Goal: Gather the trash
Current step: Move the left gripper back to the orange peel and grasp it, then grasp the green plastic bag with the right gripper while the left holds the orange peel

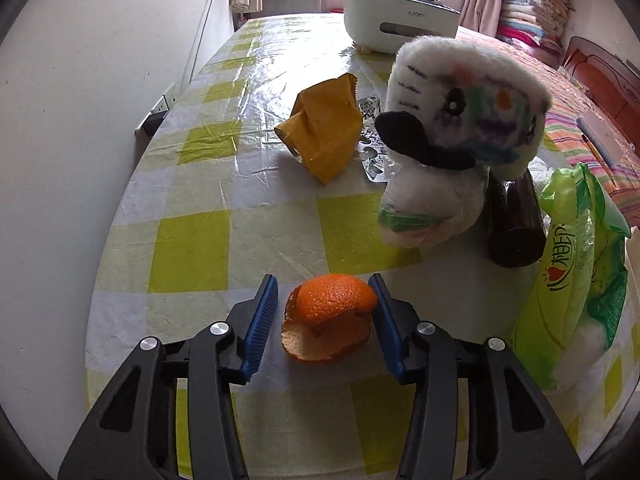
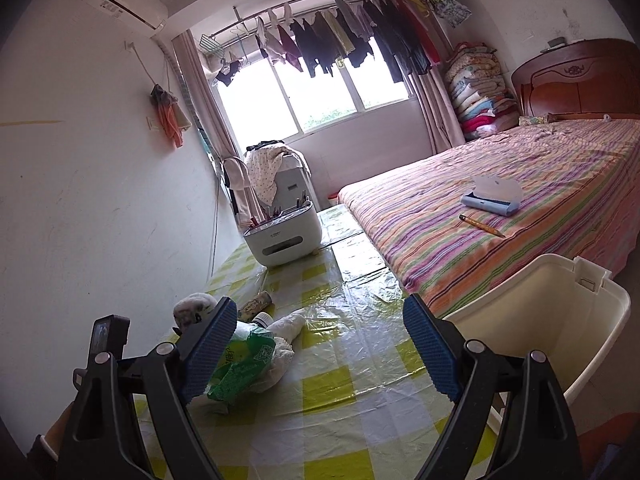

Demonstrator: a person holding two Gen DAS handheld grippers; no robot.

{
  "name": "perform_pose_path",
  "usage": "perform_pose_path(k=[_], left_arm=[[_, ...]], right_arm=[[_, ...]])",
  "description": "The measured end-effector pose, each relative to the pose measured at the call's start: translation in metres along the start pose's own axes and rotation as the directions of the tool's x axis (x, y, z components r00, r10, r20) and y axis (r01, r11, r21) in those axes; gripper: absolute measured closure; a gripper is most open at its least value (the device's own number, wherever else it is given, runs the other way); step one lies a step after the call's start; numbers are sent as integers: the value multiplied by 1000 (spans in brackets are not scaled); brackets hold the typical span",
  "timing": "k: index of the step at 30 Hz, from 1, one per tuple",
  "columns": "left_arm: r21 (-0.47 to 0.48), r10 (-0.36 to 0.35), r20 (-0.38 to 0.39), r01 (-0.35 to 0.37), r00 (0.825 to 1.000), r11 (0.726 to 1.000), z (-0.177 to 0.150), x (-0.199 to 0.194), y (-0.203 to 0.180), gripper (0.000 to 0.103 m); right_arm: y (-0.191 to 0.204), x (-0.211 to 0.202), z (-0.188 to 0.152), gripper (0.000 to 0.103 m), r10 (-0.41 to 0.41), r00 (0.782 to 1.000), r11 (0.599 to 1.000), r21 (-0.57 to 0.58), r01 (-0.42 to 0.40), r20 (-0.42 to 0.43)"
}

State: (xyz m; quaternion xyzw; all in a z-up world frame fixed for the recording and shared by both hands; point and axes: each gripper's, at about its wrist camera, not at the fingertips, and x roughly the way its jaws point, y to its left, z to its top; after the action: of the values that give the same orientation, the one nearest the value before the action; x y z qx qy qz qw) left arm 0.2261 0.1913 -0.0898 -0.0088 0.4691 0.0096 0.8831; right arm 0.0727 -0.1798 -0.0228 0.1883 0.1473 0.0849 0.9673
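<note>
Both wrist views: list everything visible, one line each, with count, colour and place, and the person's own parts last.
Curled orange peel: one, orange, on the table between the left gripper's fingers; right pad touches it, left pad shows a gap.
Crumpled yellow paper bag: one, mustard yellow, mid-table.
Plush toy animal: one, white with coloured marks and a black snout, right of the bag.
Dark glass bottle: one, brown, behind the toy.
Green plastic wrapper: one, green, table's right edge.
White desktop organiser: one, white, far end.
Checked tablecloth: one, yellow-white.
Cream plastic bin: one, cream, right of the table.
Striped bed: one, multicoloured.
Left gripper: blue fingers around the peel.
Right gripper: blue fingers open, empty.
</note>
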Motion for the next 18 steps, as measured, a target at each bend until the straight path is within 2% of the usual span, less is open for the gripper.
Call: perform_pose_path(k=[4,7,9,11,14,18], left_arm=[[-55,-11,14,12,1000,998,-2,-7,3,72],[-108,5,43,0,999,994,-8,-21,6,75],[-129,3,83,8,997,992,-9,-37,7,76],[-151,-28,125,46,992,988,-12,-54,8,77],[-137,-48,170,72,984,988,-15,-76,3,77],[-105,-70,211,94,975,990,-18,-97,-8,76]], right_arm=[[10,10,-2,20,19,999,1000,-21,-19,-35],[20,28,-5,20,55,994,998,-29,-58,-91],[28,44,-10,20,84,985,996,-30,-90,-151],[31,60,-15,20,109,972,994,-6,-112,-206],[33,81,-23,20,145,947,989,51,-136,-286],[43,100,-26,20,149,933,989,42,-143,-328]])
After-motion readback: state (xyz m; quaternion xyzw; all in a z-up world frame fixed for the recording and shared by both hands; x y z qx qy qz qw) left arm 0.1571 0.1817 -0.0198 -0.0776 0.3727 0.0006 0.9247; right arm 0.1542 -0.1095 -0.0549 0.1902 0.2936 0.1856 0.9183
